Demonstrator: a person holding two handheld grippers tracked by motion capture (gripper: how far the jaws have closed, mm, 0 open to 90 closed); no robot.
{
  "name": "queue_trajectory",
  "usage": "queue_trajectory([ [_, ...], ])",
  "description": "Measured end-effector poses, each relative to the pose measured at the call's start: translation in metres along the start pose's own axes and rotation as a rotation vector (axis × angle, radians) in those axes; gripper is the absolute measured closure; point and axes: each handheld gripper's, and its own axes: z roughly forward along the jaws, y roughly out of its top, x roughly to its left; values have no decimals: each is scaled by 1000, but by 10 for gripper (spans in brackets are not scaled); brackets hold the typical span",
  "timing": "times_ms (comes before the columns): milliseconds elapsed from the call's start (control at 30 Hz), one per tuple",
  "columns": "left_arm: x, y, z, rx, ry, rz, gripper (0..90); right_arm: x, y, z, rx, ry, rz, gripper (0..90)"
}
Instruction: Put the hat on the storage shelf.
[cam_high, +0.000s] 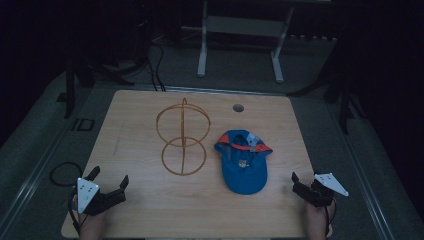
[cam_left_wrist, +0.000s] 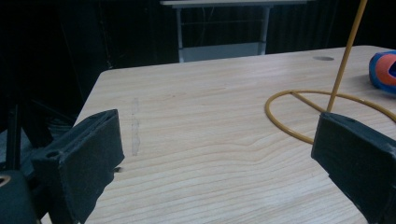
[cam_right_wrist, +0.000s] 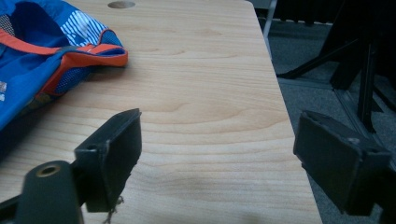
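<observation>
From the high view I see the blue cap (cam_high: 243, 161) lying open side up right of centre on the wooden table (cam_high: 140, 210), beside the yellow wire stand (cam_high: 182, 136). My left gripper (cam_high: 109, 179) and right gripper (cam_high: 304, 181) sit at the near corners, jaws spread, holding nothing. My right gripper view brings out the cap's orange trim; my left gripper view crops the stand's top.

Cap (cam_right_wrist: 42, 51) cut off at 9 o'clock edge in right gripper view; wire stand (cam_left_wrist: 327, 100) cropped at 3 o'clock, left gripper view.
</observation>
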Motion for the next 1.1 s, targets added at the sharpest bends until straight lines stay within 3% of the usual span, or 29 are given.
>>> queue_trajectory([
  [200, -2, 0, 0, 7, -6, 11, 25, 1, 0, 1, 8, 9, 5, 188],
  [267, -3, 1, 0, 1, -17, 0, 25, 1, 0, 0, 7, 25, 19, 179],
  [300, -3, 1, 0, 0, -22, -3, 25, 0, 0, 0, 13, 49, 51, 167],
  [367, -5, 1, 0, 0, -30, -2, 25, 0, 0, 1, 18, 65, 55, 165],
  [567, -9, 2, 0, -2, -33, 2, 25, 6, 7, 0, 25, 72, 28, 146],
  [767, -11, 2, 1, 13, -46, -11, 25, 9, 35, -4, 7, 108, 12, 145],
  [933, -15, 3, 0, 4, -78, -10, 25, 16, 69, 6, 19, 239, 3, 142],
  [1100, -22, 5, 0, 34, -142, -17, 25, 26, 91, 17, 26, 277, -10, 141],
])
